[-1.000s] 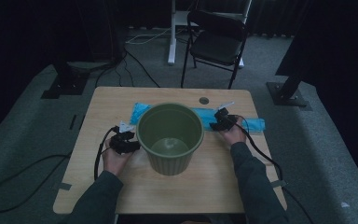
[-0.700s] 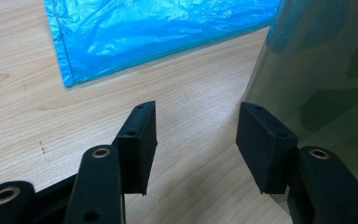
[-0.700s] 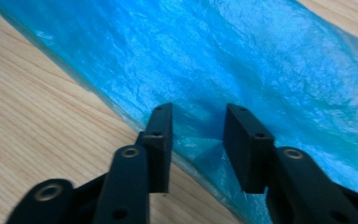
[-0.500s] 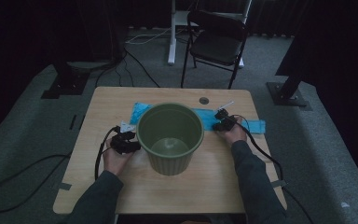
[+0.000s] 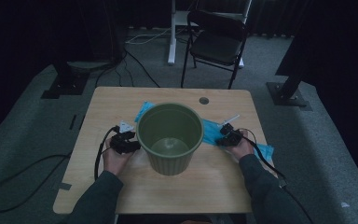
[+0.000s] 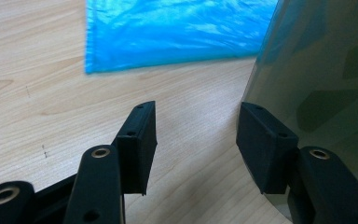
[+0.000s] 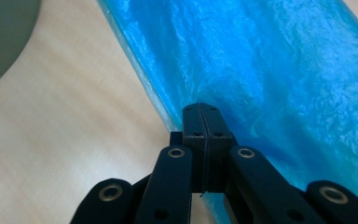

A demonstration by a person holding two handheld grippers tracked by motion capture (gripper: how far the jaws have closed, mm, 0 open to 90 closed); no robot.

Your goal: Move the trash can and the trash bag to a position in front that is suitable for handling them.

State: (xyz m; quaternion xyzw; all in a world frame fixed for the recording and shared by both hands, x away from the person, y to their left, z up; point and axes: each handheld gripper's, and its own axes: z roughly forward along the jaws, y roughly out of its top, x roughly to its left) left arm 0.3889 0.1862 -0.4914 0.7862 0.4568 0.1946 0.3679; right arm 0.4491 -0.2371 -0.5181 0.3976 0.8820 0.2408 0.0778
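The blue plastic bag [image 7: 279,79] lies flat across the far half of the worktop [image 5: 214,186], passing behind the green plastic bin [image 5: 169,138], its right end running toward the right edge. The right gripper [image 7: 204,122] has just been closing its jaws, which now meet on the bag's near edge, so a pinch of film looks caught between them. That suggests the bag is ready to be lifted toward the bin. The left gripper [image 6: 196,140] rests at the bin's left side with jaws wide apart, 1 against the bin wall, gripping nothing.
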